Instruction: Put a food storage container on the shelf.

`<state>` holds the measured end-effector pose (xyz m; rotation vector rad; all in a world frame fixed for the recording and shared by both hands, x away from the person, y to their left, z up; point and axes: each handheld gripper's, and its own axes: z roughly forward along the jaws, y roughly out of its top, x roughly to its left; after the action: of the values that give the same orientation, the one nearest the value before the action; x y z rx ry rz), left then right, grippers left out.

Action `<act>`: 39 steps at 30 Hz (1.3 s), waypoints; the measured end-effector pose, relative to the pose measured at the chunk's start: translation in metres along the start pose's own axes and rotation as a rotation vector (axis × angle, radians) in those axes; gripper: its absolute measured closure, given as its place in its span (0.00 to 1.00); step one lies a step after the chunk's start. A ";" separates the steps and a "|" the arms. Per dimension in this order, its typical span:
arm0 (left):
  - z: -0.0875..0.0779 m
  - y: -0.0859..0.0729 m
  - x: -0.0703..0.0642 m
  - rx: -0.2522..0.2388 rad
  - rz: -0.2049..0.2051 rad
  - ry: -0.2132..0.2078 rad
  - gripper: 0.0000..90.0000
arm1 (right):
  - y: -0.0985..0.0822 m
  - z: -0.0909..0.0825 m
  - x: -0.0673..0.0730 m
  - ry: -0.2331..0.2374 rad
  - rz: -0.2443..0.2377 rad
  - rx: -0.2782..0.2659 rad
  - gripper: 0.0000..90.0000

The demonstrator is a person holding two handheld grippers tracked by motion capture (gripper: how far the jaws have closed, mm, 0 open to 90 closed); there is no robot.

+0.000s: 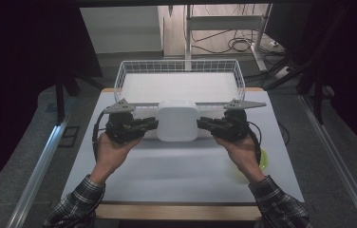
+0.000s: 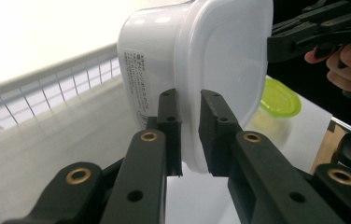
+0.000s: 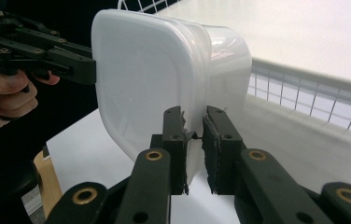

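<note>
A white wire basket sits at the far edge of the bench. A green-lidded tub rests on the bench's right side.

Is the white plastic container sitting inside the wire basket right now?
No, the white container is held up in front of the wire basket, pinched at its rim by the left gripper and the right gripper.

Plaid sleeves on both forearms. Left claw and right claw: black, brass rivets, grey triangular top plates, black trailing cables.
</note>
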<state>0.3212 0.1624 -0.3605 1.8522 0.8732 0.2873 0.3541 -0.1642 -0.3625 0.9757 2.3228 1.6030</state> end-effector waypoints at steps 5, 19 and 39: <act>-0.006 0.015 0.001 -0.019 0.011 -0.001 0.89 | 0.013 -0.001 -0.001 -0.002 -0.005 -0.012 0.88; -0.007 0.046 0.016 -0.063 -0.017 0.003 0.89 | 0.055 0.001 -0.005 -0.042 -0.027 -0.033 0.87; 0.020 0.076 0.046 -0.056 -0.057 0.009 0.89 | 0.088 0.018 -0.036 -0.102 0.024 -0.051 0.86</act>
<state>0.3980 0.1640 -0.3120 1.7728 0.9137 0.2816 0.4277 -0.1522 -0.3004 1.0521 2.2004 1.5745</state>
